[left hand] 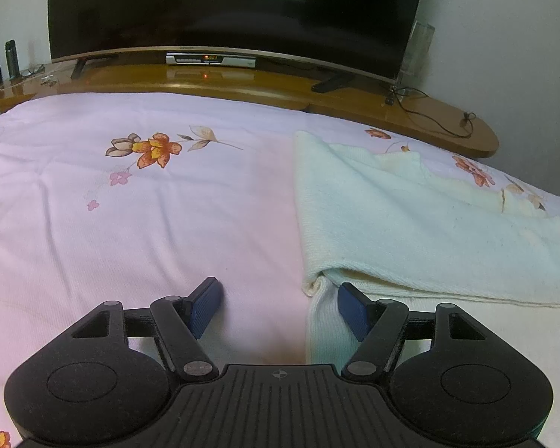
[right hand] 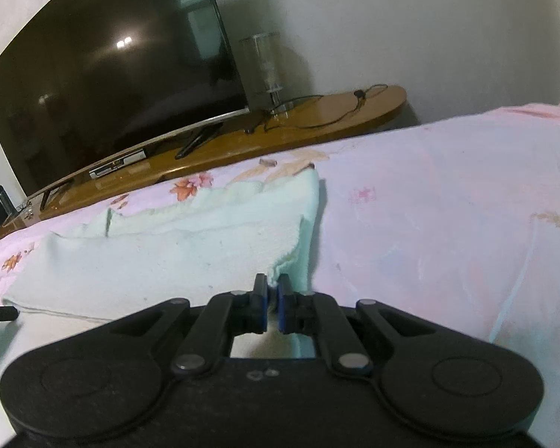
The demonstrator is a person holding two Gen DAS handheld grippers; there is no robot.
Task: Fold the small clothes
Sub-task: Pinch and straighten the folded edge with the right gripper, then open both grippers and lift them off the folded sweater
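- Your right gripper (right hand: 271, 300) pinches the pale cloth's (right hand: 168, 254) near right corner.
- Your left gripper (left hand: 278, 308) is spread wide, holding nothing.
- Soft, light, floppy: grab its near left corner.

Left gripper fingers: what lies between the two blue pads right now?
In the left wrist view, the left gripper is open; between its pads lies bare pink bedsheet and the pale green cloth edge.

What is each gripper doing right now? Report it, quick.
Left gripper: open, holding nothing, beside the cloth's near corner.
Right gripper: shut on the cloth's corner.
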